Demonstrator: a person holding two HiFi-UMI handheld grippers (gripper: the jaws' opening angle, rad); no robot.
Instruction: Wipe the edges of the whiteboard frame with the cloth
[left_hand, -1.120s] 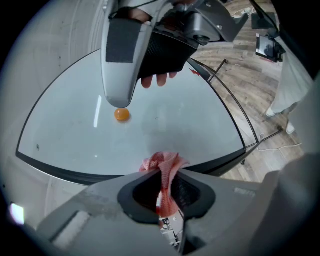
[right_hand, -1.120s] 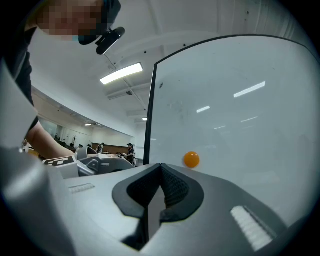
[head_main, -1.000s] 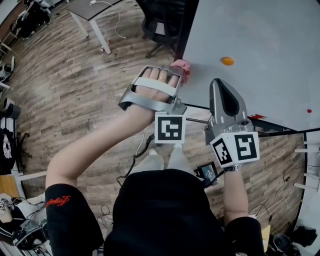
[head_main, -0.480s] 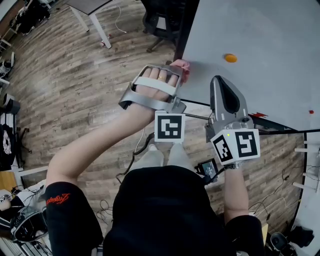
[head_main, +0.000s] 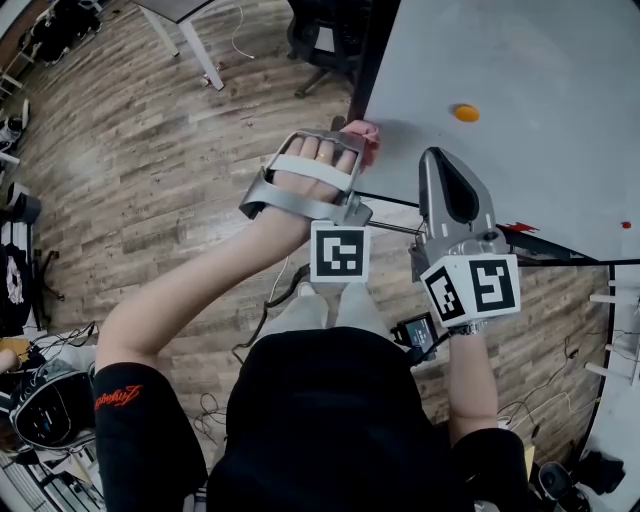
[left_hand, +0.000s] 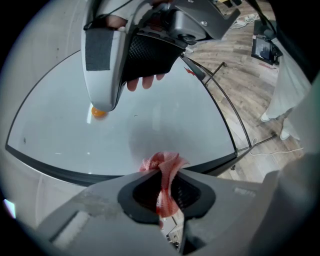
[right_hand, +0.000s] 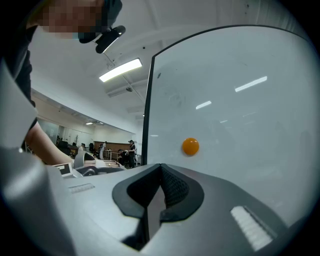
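— Pink cloth (left_hand: 161, 167) is pinched tight in your left gripper (head_main: 350, 140), pressed at the board's (head_main: 520, 80) near-left corner, on the dark frame (head_main: 360, 60).
— So wiping is under way?
— It looks so. Next, I'd judge, drag it along that edge without losing contact. Your left forearm (head_main: 210, 270) reaches forward; your right gripper (right_hand: 157, 197), closed on nothing, hovers right, beside the board.

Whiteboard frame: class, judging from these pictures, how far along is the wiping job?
Done: the left gripper is shut on the pink cloth. In hand: the cloth is at the dark frame, by a corner of the whiteboard. Left: the frame's other edges, though nothing shows which stretches are already wiped. The right gripper is shut and empty, in front of the board.
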